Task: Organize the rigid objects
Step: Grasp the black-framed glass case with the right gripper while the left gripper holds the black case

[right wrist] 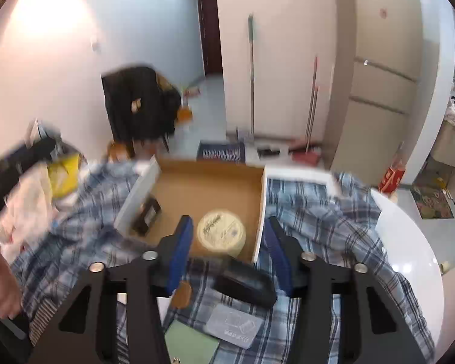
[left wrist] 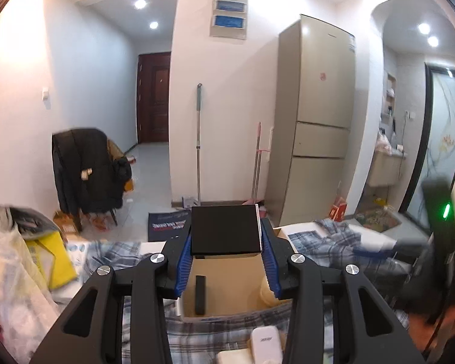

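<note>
My left gripper (left wrist: pixel 227 224) is shut on a flat black box (left wrist: pixel 226 233), held up by its two side edges above an open cardboard box (left wrist: pixel 227 276). In that cardboard box lie a slim black remote-like bar (left wrist: pixel 200 294) and a cream round tin (left wrist: pixel 270 295). My right gripper (right wrist: pixel 229 223) hovers over the near end of the cardboard box (right wrist: pixel 209 188), open, its blue pads apart with nothing pressed between them. The cream tin (right wrist: pixel 221 232) and a black item (right wrist: pixel 147 215) show through and beside the gap. A black case (right wrist: pixel 242 285) lies on the plaid cloth under the right gripper.
The plaid cloth (right wrist: pixel 318 212) covers a white round table (right wrist: pixel 415 242). A grey card box (right wrist: pixel 235 324), a green booklet (right wrist: pixel 191 342) and a white device (left wrist: pixel 265 344) lie near the front. Bags pile up at the left (left wrist: pixel 21 273). A fridge (left wrist: pixel 318 121) and mops stand behind.
</note>
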Available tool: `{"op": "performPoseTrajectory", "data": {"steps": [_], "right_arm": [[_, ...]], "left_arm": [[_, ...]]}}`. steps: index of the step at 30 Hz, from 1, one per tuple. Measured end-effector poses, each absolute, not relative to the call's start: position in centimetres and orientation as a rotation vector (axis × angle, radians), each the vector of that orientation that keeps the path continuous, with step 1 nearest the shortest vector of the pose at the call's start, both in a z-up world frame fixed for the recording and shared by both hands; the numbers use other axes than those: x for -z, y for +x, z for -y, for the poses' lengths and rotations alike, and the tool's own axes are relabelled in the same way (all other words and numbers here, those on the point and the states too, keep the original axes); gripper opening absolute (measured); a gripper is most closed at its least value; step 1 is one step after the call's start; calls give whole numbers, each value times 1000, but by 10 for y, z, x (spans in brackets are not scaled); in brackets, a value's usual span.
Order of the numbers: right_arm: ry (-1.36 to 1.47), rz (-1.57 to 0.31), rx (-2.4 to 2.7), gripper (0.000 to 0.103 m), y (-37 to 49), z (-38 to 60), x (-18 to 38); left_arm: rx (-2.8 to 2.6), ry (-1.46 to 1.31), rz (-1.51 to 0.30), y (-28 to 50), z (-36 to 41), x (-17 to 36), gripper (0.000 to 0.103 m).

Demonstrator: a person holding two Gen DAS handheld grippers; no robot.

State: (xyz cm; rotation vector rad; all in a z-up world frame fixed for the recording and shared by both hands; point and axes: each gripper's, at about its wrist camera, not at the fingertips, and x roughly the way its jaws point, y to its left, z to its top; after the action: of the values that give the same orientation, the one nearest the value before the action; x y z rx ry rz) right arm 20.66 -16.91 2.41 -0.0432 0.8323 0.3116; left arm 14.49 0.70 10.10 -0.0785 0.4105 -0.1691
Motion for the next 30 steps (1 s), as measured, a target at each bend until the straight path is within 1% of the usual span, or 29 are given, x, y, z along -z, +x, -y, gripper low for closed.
{"op": "performPoseTrajectory", "data": {"steps": [2, 3, 4, 6, 9, 12, 14, 18, 23, 24, 25, 27, 30], "right_arm": [[-69, -852, -312, 47, 205, 168, -10], [-87, -837, -296, 54, 203, 170, -5], [-102, -826, -281, 67, 204, 172, 0], [-110, -851, -259, 81, 211, 177, 12], [-131, -949, -197, 81, 224, 181, 33], [-88, -1087, -238, 81, 233, 183, 59], [-64, -1135, -244, 81, 239, 183, 72], [-86, -1139, -209, 81, 243, 177, 80], [-195, -1232, -135, 82, 252, 164, 105], [-179, -1249, -153, 78, 253, 165, 110], [-138, -1262, -165, 69, 253, 168, 112], [-100, -1255, -165, 69, 251, 174, 108], [-124, -1175, -143, 69, 240, 181, 87]], "left_arm": [[214, -113, -439, 149, -10, -92, 43], [220, -108, -446, 150, -9, -88, 43], [219, -95, -449, 151, -7, -84, 43], [207, -62, -463, 152, -3, -76, 43], [230, -79, -497, 155, 1, -67, 43], [235, -39, -514, 154, 11, -60, 43], [234, -17, -521, 154, 19, -56, 43], [243, 6, -540, 156, 31, -49, 43], [237, 21, -545, 158, 34, -48, 43], [237, 18, -546, 158, 32, -48, 43], [236, 16, -546, 159, 31, -48, 43], [226, 12, -547, 161, 26, -49, 43], [214, 7, -546, 165, 22, -52, 43]]}}
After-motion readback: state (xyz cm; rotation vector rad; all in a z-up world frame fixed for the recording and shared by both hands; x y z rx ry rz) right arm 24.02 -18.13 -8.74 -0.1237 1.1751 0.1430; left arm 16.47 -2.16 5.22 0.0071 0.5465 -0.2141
